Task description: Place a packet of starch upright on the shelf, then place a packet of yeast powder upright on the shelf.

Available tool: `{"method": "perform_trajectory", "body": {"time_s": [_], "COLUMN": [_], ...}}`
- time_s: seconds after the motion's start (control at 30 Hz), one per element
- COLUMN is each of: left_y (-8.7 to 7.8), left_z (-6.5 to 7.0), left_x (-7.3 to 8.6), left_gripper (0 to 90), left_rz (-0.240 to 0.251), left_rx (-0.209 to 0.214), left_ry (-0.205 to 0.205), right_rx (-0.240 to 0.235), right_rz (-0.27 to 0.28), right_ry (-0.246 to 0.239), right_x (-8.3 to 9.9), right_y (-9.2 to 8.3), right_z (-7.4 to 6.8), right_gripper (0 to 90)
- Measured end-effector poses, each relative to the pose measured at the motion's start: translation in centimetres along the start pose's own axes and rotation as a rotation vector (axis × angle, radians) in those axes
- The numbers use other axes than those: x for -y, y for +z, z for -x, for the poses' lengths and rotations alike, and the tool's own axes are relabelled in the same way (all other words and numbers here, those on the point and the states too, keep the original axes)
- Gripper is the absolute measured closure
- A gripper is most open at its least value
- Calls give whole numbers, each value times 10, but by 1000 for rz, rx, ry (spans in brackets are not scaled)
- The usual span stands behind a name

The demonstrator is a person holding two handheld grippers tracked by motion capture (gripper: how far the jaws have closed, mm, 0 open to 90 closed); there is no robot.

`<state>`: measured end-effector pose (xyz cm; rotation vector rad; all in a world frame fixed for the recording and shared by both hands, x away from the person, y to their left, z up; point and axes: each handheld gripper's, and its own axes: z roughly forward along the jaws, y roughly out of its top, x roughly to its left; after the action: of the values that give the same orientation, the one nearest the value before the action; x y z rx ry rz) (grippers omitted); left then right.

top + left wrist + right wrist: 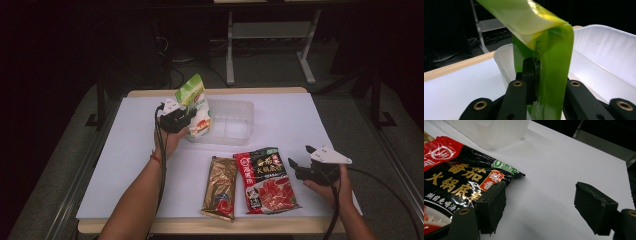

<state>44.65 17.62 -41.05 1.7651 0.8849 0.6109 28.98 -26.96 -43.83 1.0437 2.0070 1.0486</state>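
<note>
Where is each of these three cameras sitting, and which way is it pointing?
High view: above the person's side, looking forward and down on the table; both forearms show, with the left gripper and right gripper.
Left gripper view: on the left gripper, looking along its jaws at the green bag between them and the tub behind; its own black jaws show.
Right gripper view: on the right gripper, low over the table, facing the red bag; its open jaws show.
Shared: all three show the tub.
</note>
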Motion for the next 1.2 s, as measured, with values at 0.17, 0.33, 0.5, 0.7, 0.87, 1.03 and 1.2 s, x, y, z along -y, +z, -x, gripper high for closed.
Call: {"method": "perform_trajectory", "body": {"time_s": [0.17,0.33,0.5,0.7,0.87,1.03,1.2], "left_y": [-3,-11,-32,-71,-102,-121,-128], "left_z": [0,1,2,10,17,22,24], "left_x": [0,-3,-9,-8,0,12,26], "left_gripper": [759,685,556,361,307,271,245], "left_rz": [-9,-14,-12,-29,-69,-117,-127], "left_rx": [8,40,58,88,157,212,311], "left_ry": [15,32,66,115,144,155,81], "right_rx": [-3,-5,-5,-8,-11,-6,-5], "right_rz": [-1,-7,-8,-9,-11,-8,-7], "right_ry": [0,-1,3,-1,-8,-11,-16], "right_x": [-1,-1,0,-1,-2,-3,-2], "right_y": [1,2,2,1,0,-1,-3], "right_z": [0,-1,1,-1,-4,-4,-5], "right_gripper": [249,249,249,249,249,249,249]}}
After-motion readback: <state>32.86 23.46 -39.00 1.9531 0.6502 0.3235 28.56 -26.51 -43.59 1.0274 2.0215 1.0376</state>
